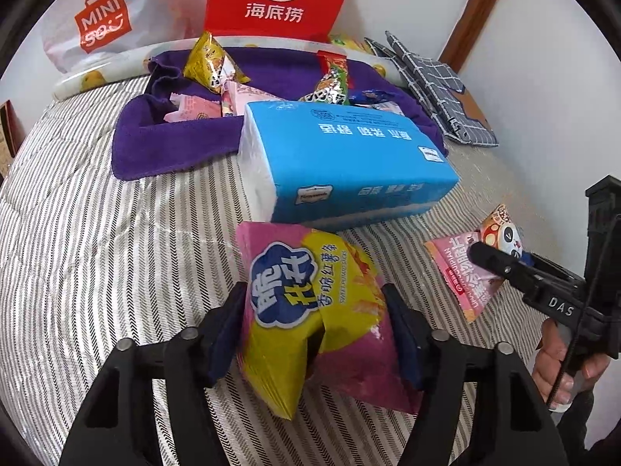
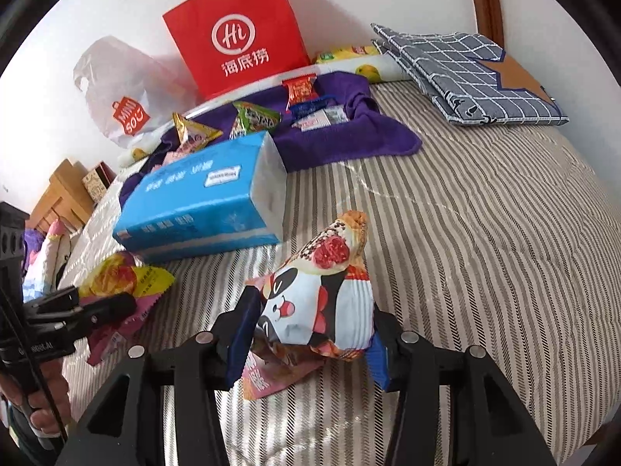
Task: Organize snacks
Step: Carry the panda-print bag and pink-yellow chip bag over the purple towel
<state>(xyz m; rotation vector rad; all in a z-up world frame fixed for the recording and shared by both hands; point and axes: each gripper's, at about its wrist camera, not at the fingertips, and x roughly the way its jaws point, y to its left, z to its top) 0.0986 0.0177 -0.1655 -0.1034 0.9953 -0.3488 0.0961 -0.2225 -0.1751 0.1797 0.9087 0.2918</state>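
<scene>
On a striped bed [image 1: 97, 233], left tongs [image 1: 314, 330] pinch a sweet-potato packet [image 1: 310, 310], right tongs [image 2: 306, 334] a panda packet [image 2: 318, 303]; slick, puffy wrappers could slip free.

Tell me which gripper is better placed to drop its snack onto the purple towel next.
Left, marginally. The left gripper holds the pink-yellow chip bag, nearer the purple towel; only the blue tissue pack intervenes.

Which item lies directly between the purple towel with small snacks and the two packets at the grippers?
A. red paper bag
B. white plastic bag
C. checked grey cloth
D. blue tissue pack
D: the blue tissue pack lies on the striped bed just beyond the pink-yellow packet, its far end on the purple towel.
</scene>
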